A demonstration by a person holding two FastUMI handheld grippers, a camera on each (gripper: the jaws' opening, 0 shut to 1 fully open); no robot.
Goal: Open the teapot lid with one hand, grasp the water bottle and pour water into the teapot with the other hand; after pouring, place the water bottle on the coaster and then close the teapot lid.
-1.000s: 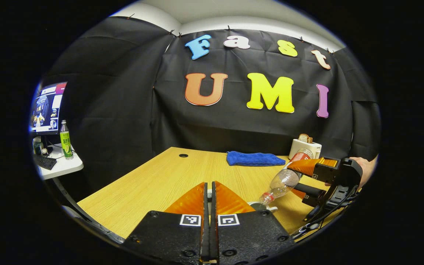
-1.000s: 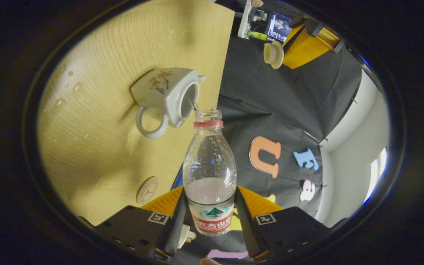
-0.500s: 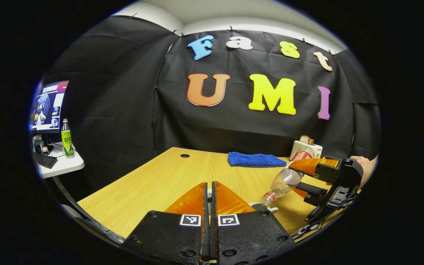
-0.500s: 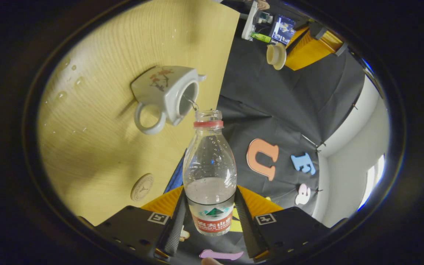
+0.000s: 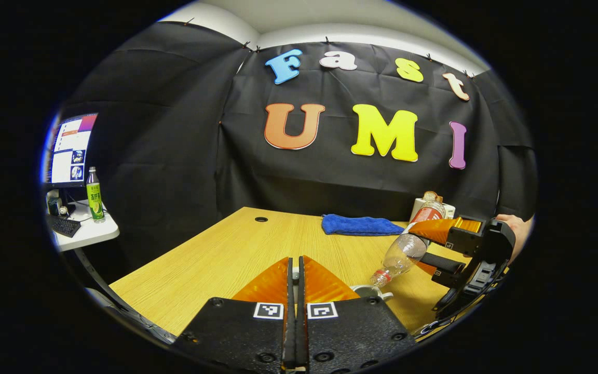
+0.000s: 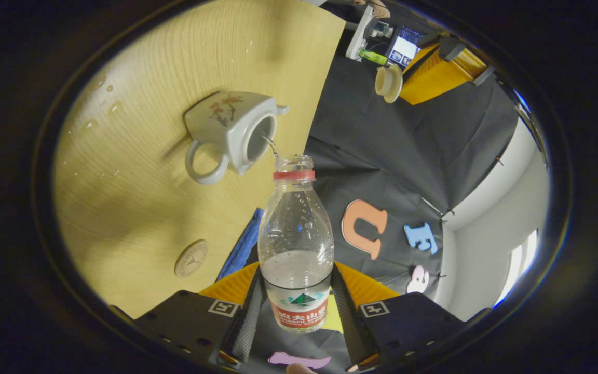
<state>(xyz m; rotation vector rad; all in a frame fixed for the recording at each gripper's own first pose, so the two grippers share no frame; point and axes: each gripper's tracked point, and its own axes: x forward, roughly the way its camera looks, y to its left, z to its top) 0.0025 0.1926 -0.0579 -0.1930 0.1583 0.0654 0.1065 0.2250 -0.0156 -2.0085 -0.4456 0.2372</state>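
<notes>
While the wooden table [image 5: 216,259] carries a folded blue towel [image 5: 358,225] near its far edge and a white toaster [image 5: 447,209] behind the tilted bottle, a side desk [image 5: 83,234] off to the left holds a green bottle [image 5: 94,195], a keyboard and a lit screen. In the right gripper view, a round cork-like coaster [image 6: 191,258] lies flat on the wood grain, well apart from the teapot [image 6: 229,132], and water drops dot the tabletop.

The teapot is white glazed ceramic, squarish, with a ring handle and a small flower print; its mouth stands uncovered. The water bottle [image 6: 295,244] is clear ribbed plastic with a red neck ring, partly full, and a thin stream runs from its neck into the pot.

The right gripper [image 6: 295,306] clamps the bottle's labelled lower body between both fingers, tipped neck-down over the teapot. The left gripper [image 6: 397,83] is raised off to the side and pinches the pale lid [image 6: 387,82]; in its own view the fingers [image 5: 301,291] lie closed together.
</notes>
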